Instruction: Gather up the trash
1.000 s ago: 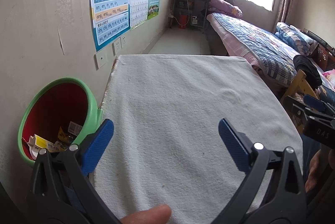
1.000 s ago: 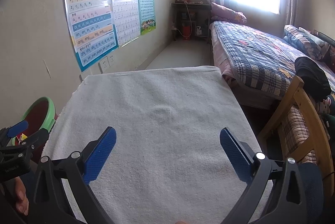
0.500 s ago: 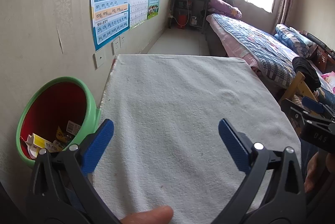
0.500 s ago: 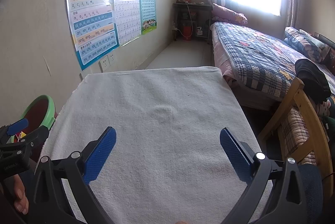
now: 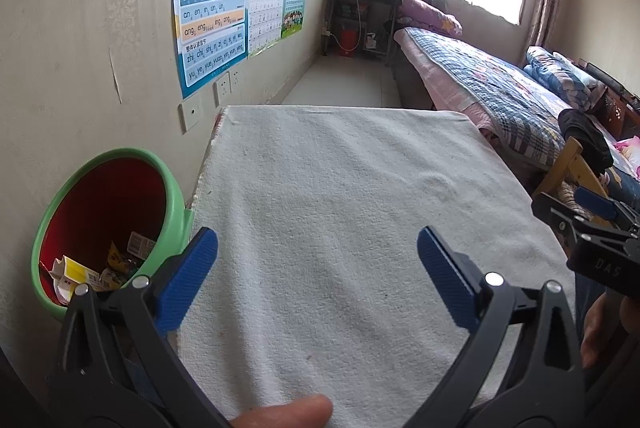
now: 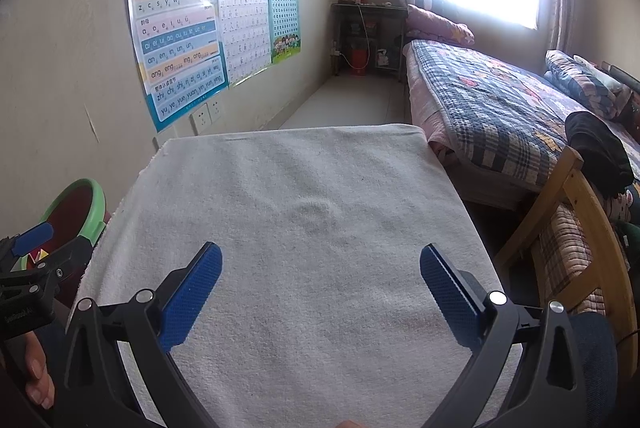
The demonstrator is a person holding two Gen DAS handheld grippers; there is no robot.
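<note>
The round green plastic bin with a red inside point(image 5: 102, 224) stands against the wall at the desk's left edge and holds crumpled yellow and white wrappers and packets point(image 5: 96, 266). The left gripper point(image 5: 316, 260) and right gripper point(image 6: 320, 276) hover over the white towel-covered desk point(image 5: 340, 220), each with its 2 blue-padded fingers wide apart and holding nothing, the trash lying beside the left one's left finger. Only the left view looks down onto the trash; the right view shows just the bin's rim and a wooden chair point(image 6: 576, 248).

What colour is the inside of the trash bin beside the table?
Red inside, with a light green rim; the trash bin shows best in the left wrist view.
</note>
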